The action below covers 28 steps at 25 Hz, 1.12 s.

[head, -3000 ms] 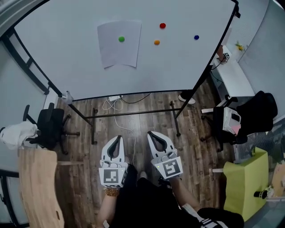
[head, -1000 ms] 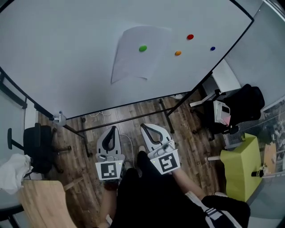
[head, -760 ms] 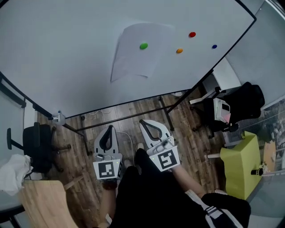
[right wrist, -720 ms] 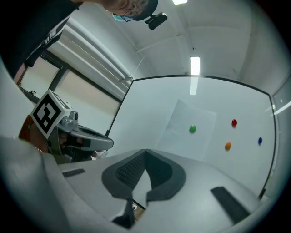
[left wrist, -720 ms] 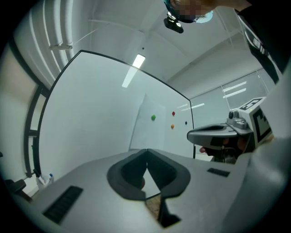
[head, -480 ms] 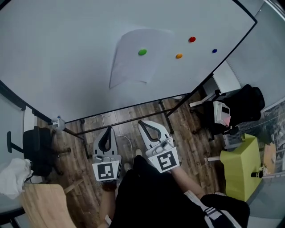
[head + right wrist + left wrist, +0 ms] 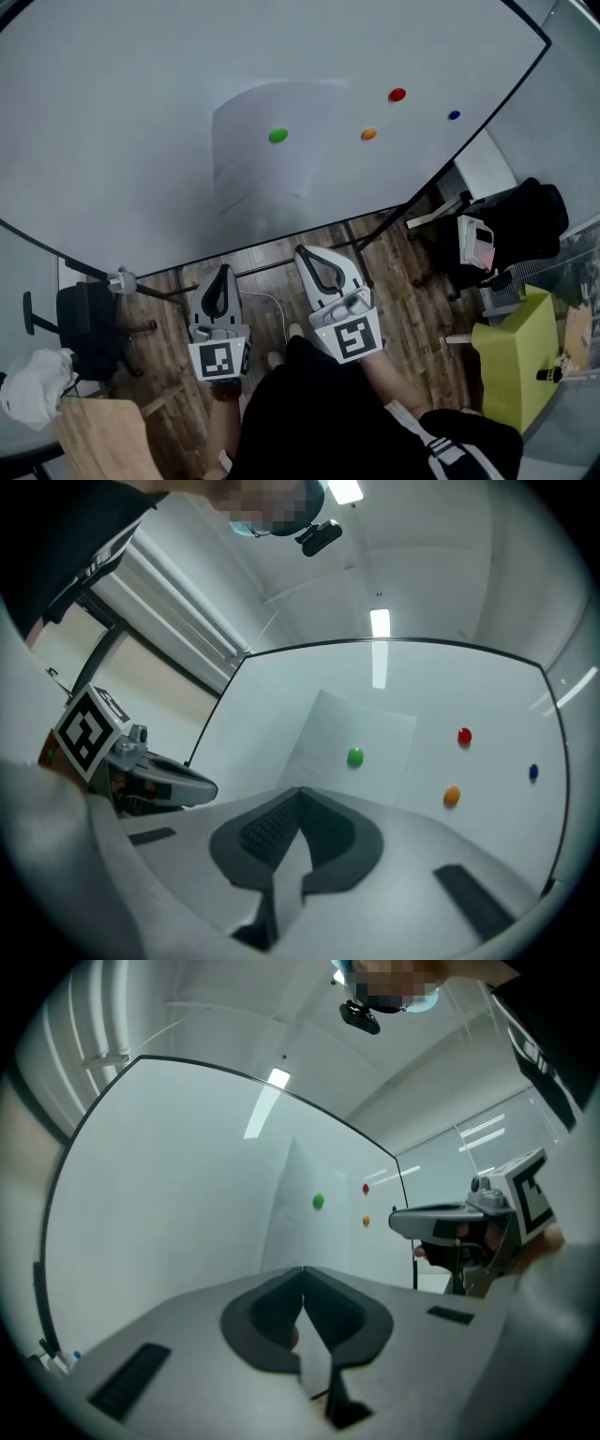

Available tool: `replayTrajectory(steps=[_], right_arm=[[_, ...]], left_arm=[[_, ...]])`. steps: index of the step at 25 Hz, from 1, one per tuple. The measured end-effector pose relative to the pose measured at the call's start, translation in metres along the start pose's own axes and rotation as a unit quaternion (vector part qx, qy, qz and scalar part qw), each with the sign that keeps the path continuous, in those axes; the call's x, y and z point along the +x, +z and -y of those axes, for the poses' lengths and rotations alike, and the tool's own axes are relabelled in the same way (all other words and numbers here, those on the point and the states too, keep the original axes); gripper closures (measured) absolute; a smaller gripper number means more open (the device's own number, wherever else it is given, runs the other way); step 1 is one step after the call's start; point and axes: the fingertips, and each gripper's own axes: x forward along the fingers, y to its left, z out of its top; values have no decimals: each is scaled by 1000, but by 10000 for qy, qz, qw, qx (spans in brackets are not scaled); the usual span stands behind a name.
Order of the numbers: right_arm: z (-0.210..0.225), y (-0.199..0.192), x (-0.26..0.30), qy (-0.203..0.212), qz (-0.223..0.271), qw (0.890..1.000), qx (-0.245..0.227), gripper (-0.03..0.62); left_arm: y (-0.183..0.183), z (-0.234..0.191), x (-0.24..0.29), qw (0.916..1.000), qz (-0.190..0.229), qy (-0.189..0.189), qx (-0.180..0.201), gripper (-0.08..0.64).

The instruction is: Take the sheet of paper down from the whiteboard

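Both sets of jaws were pressed together with nothing in them. The left gripper (image 7: 302,1271) and right gripper (image 7: 298,792) were held side by side, a little apart, low in front of the person and pointing toward the board, touching nothing. The paper (image 7: 272,145) was up on the whiteboard (image 7: 112,141), well clear of both grippers, pinned by a green magnet (image 7: 277,136) near the middle of its upper part. Off the paper's right edge sat an orange magnet (image 7: 368,134), with a red magnet (image 7: 397,95) a bit higher and a blue magnet (image 7: 454,115) further right, all on bare board. Below the board was wood floor (image 7: 281,272), with a black chair (image 7: 84,314) off to the left.
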Motion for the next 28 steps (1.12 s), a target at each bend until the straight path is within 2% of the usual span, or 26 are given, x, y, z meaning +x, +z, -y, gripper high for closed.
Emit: replayTrajectory(steps=[9, 15, 19, 26, 28], right_arm=[[62, -9, 17, 13, 205, 9994, 292, 594], [82, -15, 39, 103, 307, 9992, 216, 594], [86, -12, 51, 77, 267, 9996, 95, 594], [85, -5, 70, -17, 224, 9997, -55, 594], [83, -5, 76, -21, 194, 9998, -98, 594]], left_arm=[[12, 1, 45, 9995, 152, 259, 33, 548], [23, -13, 61, 9985, 311, 403, 203, 548], [22, -34, 70, 9983, 349, 435, 174, 548], [24, -44, 92, 9992, 316, 100, 225, 545], [23, -43, 100, 9994, 241, -125, 220, 507]])
